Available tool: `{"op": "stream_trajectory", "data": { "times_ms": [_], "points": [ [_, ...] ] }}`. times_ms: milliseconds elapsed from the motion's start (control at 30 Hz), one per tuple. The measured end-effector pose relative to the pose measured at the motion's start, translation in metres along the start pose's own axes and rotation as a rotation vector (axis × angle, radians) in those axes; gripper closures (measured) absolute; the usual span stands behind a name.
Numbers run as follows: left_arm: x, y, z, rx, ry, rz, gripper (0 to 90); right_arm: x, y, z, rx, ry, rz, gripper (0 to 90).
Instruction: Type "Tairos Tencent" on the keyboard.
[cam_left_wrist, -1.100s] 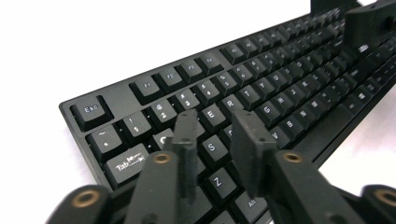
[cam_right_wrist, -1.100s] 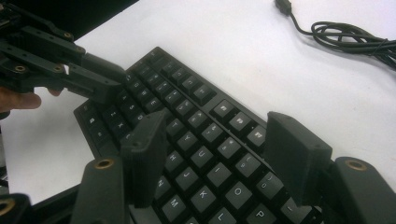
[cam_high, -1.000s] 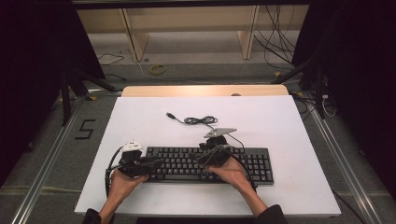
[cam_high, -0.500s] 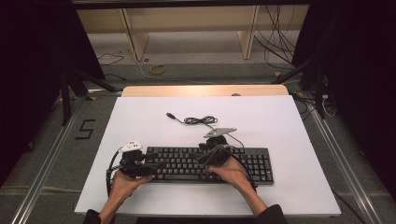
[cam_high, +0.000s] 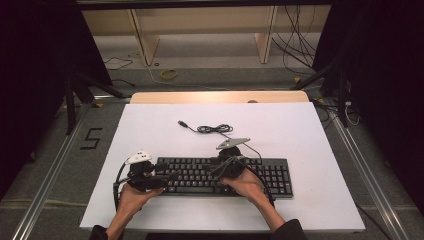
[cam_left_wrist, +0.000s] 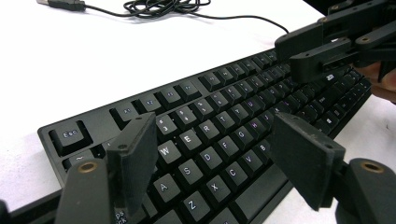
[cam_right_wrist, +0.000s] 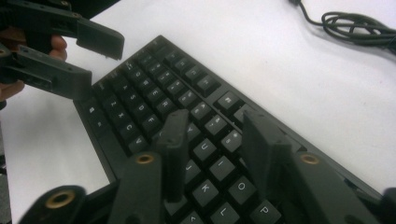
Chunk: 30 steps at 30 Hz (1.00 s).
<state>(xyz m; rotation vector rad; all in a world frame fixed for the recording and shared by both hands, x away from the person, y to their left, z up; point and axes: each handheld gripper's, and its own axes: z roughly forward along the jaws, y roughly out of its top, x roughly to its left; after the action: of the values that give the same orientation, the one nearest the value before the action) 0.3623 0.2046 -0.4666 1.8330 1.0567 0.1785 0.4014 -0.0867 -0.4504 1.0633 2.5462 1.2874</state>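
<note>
A black keyboard (cam_high: 272, 175) lies flat near the front of the white table top (cam_high: 300, 130). My left gripper (cam_high: 167, 181) hovers over its left end, above the letter keys (cam_left_wrist: 224, 135). Its jaws (cam_left_wrist: 212, 135) stand wide and have just been opening, with nothing between them. My right gripper (cam_high: 220, 172) is over the keyboard's middle. Its jaws (cam_right_wrist: 217, 119) have just been closing and still show a gap above the keys, gripping nothing. Each gripper shows in the other's view: the right gripper (cam_left_wrist: 303, 51) and the left gripper (cam_right_wrist: 100, 65).
The keyboard's thin black cable (cam_high: 215, 129) lies coiled behind it, and its USB plug (cam_high: 182, 123) rests loose on the table. A wooden strip (cam_high: 220, 96) runs along the table's far edge. Shelving and floor cables (cam_high: 300, 45) lie beyond.
Both hands stay where they were over the keyboard. The left jaws look a little wider apart and the right jaws a little narrower. The keyboard and cable have not moved.
</note>
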Motion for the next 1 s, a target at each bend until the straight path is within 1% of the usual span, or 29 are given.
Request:
{"op": "stream_trajectory", "data": {
  "times_ms": [167,200,233,367,400,433,567,833,1000],
  "points": [
    [0.000,0.000,0.000,-0.006,0.001,-0.005,31.2,0.002,-0.001,0.002,0.018,-0.005,-0.005,73.3],
    [0.000,-0.001,0.000,-0.007,-0.002,-0.007,31.1,0.002,-0.001,0.003,0.024,-0.006,-0.012,76.3],
    [0.000,-0.001,-0.001,-0.009,-0.005,-0.009,31.1,0.002,-0.001,0.003,0.024,-0.006,-0.012,76.3],
    [-0.001,-0.001,-0.002,-0.014,-0.008,-0.009,31.1,0.002,-0.004,0.007,0.036,-0.018,-0.019,82.4],
    [-0.002,-0.001,-0.002,-0.013,-0.007,-0.009,31.1,0.002,-0.005,0.010,0.051,-0.019,-0.020,84.9],
    [-0.002,-0.001,-0.002,-0.010,-0.008,-0.005,31.1,0.002,-0.005,0.010,0.051,-0.019,-0.020,84.9],
    [-0.003,-0.001,-0.003,-0.015,-0.011,-0.006,31.1,0.003,-0.007,0.013,0.065,-0.028,-0.026,89.7],
    [-0.004,-0.002,-0.005,-0.018,-0.015,-0.007,31.1,0.001,-0.009,0.016,0.081,-0.034,-0.033,90.0],
    [-0.004,-0.002,-0.005,-0.019,-0.015,-0.004,31.1,0.000,-0.010,0.019,0.092,-0.039,-0.028,90.0]
  ]
}}
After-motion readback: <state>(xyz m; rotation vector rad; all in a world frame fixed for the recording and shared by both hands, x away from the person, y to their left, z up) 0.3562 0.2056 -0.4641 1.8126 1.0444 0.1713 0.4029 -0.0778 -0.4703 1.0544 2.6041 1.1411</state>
